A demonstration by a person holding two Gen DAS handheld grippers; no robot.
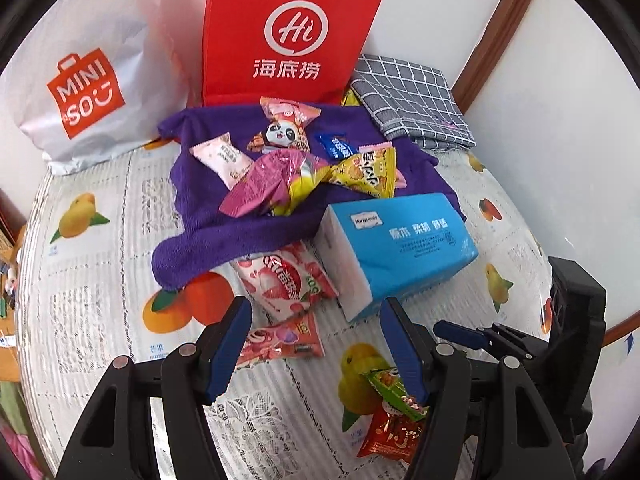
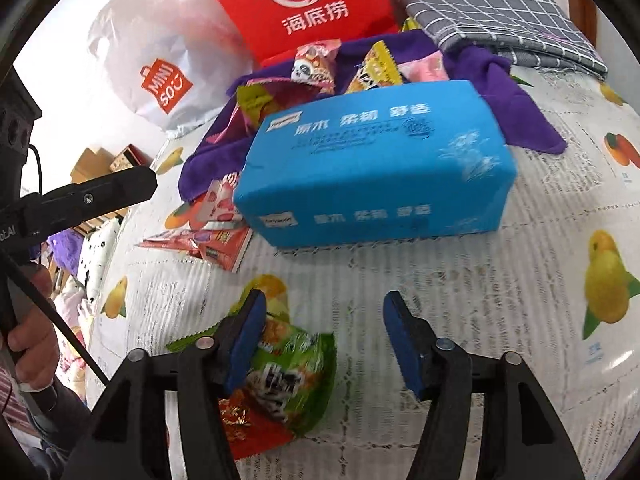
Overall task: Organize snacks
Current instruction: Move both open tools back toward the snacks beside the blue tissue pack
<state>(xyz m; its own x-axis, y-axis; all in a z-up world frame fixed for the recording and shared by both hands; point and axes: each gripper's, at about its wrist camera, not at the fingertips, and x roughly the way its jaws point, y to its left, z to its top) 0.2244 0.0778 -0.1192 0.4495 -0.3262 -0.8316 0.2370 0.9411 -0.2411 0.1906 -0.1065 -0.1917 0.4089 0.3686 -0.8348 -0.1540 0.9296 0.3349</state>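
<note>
Hovering over scattered snacks, both grippers spread and empty

Looking through my left wrist camera first, I see my left gripper (image 1: 316,348) with its blue pads spread apart and nothing pinched between them. Between the fingers, on the fruit-printed tablecloth (image 1: 92,288), lies a small pink packet (image 1: 280,340). Just beyond it sits a strawberry packet (image 1: 284,280), partly tucked under the near edge of a purple towel (image 1: 208,220). To the right of that is a blue tissue pack (image 1: 400,248), resting on the towel's near right corner. Farther off, a heap of snacks (image 1: 304,160) lies on the towel. Against the far wall stand a white shopping bag (image 1: 88,80) on the left and a red paper bag (image 1: 288,32) in the middle, with a folded grey checked cloth (image 1: 412,100) to the right. Near my right finger lie a green packet (image 1: 394,390) and a red packet (image 1: 390,436) beneath it.

Through my right wrist camera, my right gripper (image 2: 324,340) is also spread wide and grips nothing. The green packet (image 2: 296,372) lies by its left finger, overlapping the red packet (image 2: 256,428), off to the left of the gap. The tissue pack (image 2: 372,164) sits straight ahead, and a hand (image 2: 32,336) holds the other gripper at the left edge.
</note>
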